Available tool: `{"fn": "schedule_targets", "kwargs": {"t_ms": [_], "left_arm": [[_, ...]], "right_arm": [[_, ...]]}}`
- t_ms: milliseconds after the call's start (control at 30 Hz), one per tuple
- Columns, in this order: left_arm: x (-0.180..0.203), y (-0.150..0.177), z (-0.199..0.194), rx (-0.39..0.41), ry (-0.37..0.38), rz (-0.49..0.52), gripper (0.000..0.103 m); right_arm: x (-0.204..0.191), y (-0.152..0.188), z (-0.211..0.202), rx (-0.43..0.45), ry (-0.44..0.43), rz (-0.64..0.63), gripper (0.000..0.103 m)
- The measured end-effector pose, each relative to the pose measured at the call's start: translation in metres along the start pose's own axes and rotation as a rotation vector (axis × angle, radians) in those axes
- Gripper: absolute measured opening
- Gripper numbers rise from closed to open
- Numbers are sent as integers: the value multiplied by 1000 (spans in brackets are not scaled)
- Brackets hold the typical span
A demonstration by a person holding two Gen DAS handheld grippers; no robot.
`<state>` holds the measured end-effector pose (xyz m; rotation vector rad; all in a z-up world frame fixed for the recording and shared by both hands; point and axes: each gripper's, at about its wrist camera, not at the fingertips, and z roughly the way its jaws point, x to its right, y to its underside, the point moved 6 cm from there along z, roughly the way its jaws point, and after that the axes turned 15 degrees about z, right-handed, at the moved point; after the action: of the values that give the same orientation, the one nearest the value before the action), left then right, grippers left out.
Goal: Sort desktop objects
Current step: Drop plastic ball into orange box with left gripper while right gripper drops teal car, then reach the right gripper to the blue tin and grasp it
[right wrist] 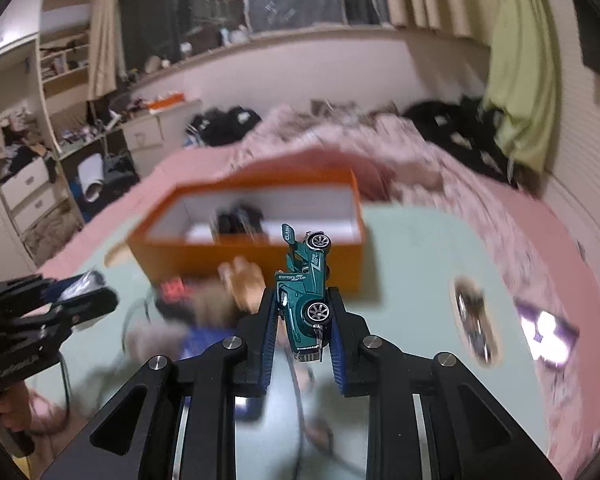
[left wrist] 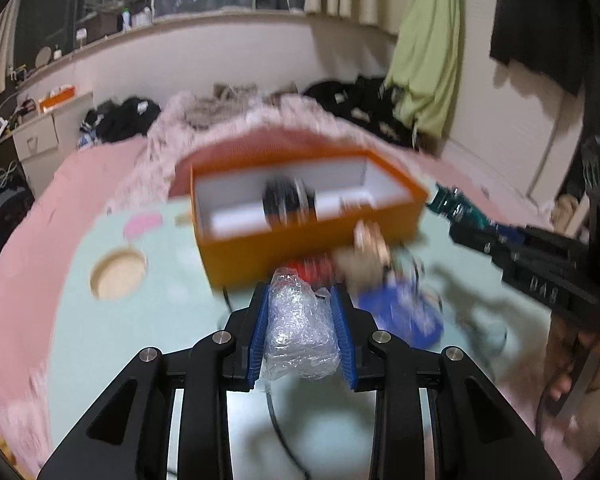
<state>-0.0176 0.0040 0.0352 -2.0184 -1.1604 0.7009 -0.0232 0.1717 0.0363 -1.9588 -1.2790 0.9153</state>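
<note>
The left gripper (left wrist: 300,300) is held level above the pale green counter (left wrist: 140,320), aimed at the orange box (left wrist: 300,240). Its blue pads (left wrist: 260,320) are closed on a clear bubble-wrapped bundle (left wrist: 298,332). The right gripper (right wrist: 304,312) is raised over the same counter, pointed toward the box, and is clamped narrowly on a teal toy car (right wrist: 306,296), which is held nose-down with its wheels facing right. Dark items, too blurred to identify, are seen inside the box. A blurred pile of small objects (left wrist: 380,280) lies just before the box.
</note>
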Motion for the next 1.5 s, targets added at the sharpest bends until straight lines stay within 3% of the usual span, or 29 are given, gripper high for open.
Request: {"fn": "schedule_targets", "kwargs": {"t_ms": [133,300,333,367,433,533,567,633,767,867,933,1067,1200,1500], "left_arm": [[-19,-40,14,38,-12,-6,32],[-35,-64,44,36,-53,-15,33],[-40,-63,54,13,-94,-13,35],[-42,-57,61,-10,-125,-14,38],[-48,-44,72,-51,-154,-37,61],[-44,-27,76,-38,-103,-51,69],[-44,-26,74,-27,-121,-38,70],[-43,-27,72,-29,-134,-27,72],[-46,-33,60,8,-78,-72,72],[-43,-41,34,70,-61,-80,72],[-37,-43,19,67,-50,-64,73],[-18,-27,1,14,-26,-6,79],[7,8,-7,-57,3,35,79],[21,65,8,-190,33,-19,79]], "right_arm": [[-19,-35,26,8,-29,-5,22],[-26,-55,67,-21,-10,11,23],[-26,-54,75,-35,0,8,29],[-26,-50,84,-60,16,0,42],[-23,-42,93,-81,46,-4,61],[-22,-29,90,-33,61,-40,69],[-22,-28,88,-27,66,-38,73],[-18,-26,88,-45,46,-12,74],[-17,-27,86,-44,45,-18,74],[-20,-33,62,21,11,-11,74],[-23,-36,47,42,-5,-20,74],[-26,-19,15,44,-11,-65,79],[-17,17,0,-28,-3,-86,80],[18,79,3,-182,63,-38,80]]}}
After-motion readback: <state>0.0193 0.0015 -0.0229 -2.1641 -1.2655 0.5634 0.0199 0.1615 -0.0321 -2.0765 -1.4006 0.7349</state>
